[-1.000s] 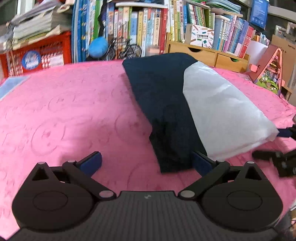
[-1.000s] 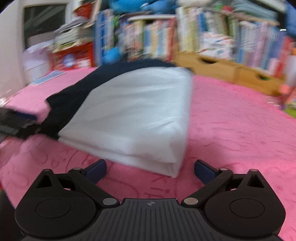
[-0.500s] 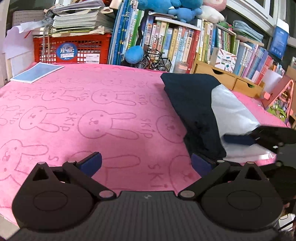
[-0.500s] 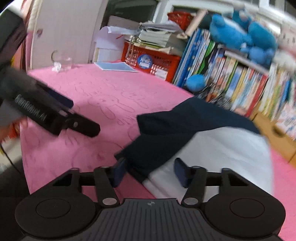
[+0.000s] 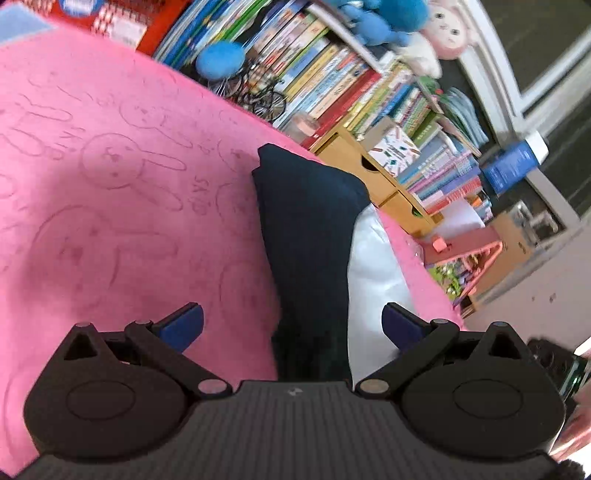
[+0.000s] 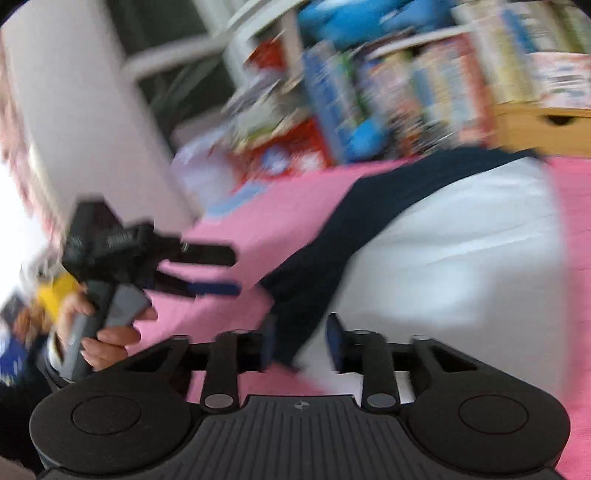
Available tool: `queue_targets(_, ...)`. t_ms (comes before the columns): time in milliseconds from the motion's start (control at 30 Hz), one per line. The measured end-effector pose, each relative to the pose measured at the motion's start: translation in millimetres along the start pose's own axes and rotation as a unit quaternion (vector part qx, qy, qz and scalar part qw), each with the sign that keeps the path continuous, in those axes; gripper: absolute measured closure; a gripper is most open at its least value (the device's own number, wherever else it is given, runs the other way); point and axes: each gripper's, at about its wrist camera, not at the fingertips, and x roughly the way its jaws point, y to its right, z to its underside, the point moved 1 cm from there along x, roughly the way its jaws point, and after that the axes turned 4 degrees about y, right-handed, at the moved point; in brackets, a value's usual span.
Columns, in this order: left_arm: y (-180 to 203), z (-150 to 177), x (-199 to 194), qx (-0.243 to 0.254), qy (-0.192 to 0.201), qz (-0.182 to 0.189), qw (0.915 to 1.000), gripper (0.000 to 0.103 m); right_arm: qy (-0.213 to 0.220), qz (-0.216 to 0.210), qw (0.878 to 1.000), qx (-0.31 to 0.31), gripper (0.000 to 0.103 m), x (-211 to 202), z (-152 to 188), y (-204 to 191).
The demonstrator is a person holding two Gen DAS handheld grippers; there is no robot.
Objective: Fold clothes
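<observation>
A folded garment, dark navy [image 5: 310,229] on one side and white [image 5: 373,273] on the other, lies on the pink bunny-print blanket [image 5: 110,206]. My left gripper [image 5: 291,325] is open, its jaws straddling the garment's near end. My right gripper [image 6: 301,341] has its jaws close together around the garment's near corner, where navy [image 6: 317,266] meets white [image 6: 461,251]. This view is motion-blurred, so contact is unclear. The left gripper [image 6: 212,271] also shows in the right wrist view, held by a hand beside the garment.
A bookshelf [image 5: 332,85] with books, plush toys and wooden drawers [image 5: 362,166] runs behind the blanket. A red crate [image 5: 110,22] stands at the back left. A toy house [image 5: 476,266] sits past the blanket's right edge.
My left gripper has tilted and swung over the garment's near end. My right gripper has narrowed further around the garment's corner and is moving fast.
</observation>
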Motion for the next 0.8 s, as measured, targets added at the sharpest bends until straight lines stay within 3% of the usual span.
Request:
queue_targets(167, -14.1, -25.8, 39.7, -0.039, -0.036, 0.002, 0.9986, 0.0, 0.034, 0.086, 0.993, 0.078, 0.06, -35.8, -20.5, 81.0)
queue_targets(300, -9.2, -34.4, 57.0, -0.04, -0.05, 0.007, 0.9979, 0.0, 0.024, 0.096, 0.984, 0.146, 0.058, -32.1, -17.7, 127.9)
queue_targets(433, -3.8, -34.0, 69.9, -0.035, -0.067, 0.028, 0.9967, 0.0, 0.023, 0.095, 0.981, 0.166, 0.054, -28.8, -11.9, 135.5)
queue_targets(500, -3.7, -32.9, 73.6, -0.035, -0.07, 0.041, 0.9961, 0.0, 0.031, 0.109, 0.989, 0.091, 0.051, -32.9, -8.8, 101.8)
queue_targets(533, -4.4, -33.6, 74.8, -0.035, -0.072, 0.045, 0.9958, 0.0, 0.032, 0.118, 0.992, 0.034, 0.043, -32.1, -6.8, 77.4)
queue_targets(567, -4.8, -34.4, 75.7, -0.037, -0.074, 0.05, 0.9954, 0.0, 0.026, 0.122, 0.991, -0.041, 0.033, -27.2, -0.5, 47.3)
queue_targets(600, -5.1, -35.0, 76.2, -0.04, -0.077, 0.054, 0.9948, 0.0, 0.015, 0.123, 0.985, -0.123, 0.029, -20.8, 9.3, 15.8)
queue_targets(667, -5.6, -36.1, 76.7, -0.05, -0.083, 0.061, 0.9934, 0.0, -0.008, 0.124, 0.952, -0.279, 0.027, -6.9, 30.1, -45.6)
queue_targets(733, -3.7, -32.6, 77.3, -0.06, -0.103, 0.079, 0.9898, 0.0, -0.025, 0.127, 0.906, -0.403, 0.028, 13.5, 56.3, -91.4)
queue_targets(767, -2.5, -30.5, 77.5, -0.065, -0.114, 0.089, 0.9874, 0.0, -0.035, 0.122, 0.888, -0.442, 0.028, 23.5, 66.0, -105.7)
queue_targets(800, -1.3, -28.3, 77.8, -0.069, -0.125, 0.099, 0.9848, 0.0, -0.047, 0.111, 0.878, -0.464, 0.028, 32.8, 72.7, -114.1)
